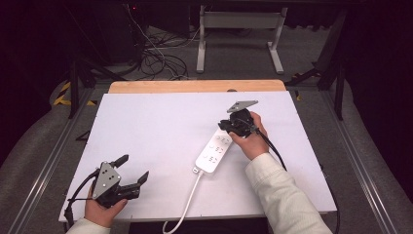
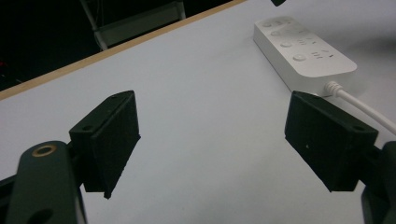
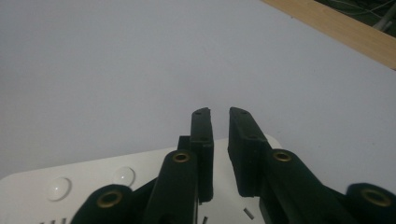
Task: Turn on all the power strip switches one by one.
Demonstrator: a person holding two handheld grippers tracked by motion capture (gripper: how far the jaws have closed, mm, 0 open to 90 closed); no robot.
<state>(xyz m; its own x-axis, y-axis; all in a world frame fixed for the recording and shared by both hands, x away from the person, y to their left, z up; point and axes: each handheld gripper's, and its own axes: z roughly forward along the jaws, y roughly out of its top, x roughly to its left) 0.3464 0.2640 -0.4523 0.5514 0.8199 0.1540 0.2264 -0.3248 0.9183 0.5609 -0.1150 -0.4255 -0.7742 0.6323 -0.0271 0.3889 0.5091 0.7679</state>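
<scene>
Here, seen from the high view, a white power strip (image 1: 215, 150) lies a little right of centre on the white desk (image 1: 156, 126), its white cord (image 1: 187, 202) trailing to the lower edge of the frame. The right hand-held gripper (image 1: 228, 125) sits on the strip's far end, just above centre right, its jaws pointing down and toward the left; the person's right hand (image 1: 251, 139) grips it from behind, a pale sleeve (image 1: 285, 195) running to the lower right. At lower left, the left hand-held gripper (image 1: 132, 168) rests near the desk's front edge, jaws spread wide, well apart from the strip.

From the left gripper view, the two black jaws stand far apart at the lower left and lower right of the frame with bare desk (image 2: 201, 116) between them. The power strip (image 2: 303, 51) lies at upper right, its cord (image 2: 359, 105) leaving toward the right edge.

From the right gripper view, the jaws rise at lower centre, drawn nearly together with only a slim gap and nothing between them. Beneath them, across the lower frame, lies the power strip (image 3: 93, 179), with two round buttons (image 3: 60, 186) at lower left.
</scene>
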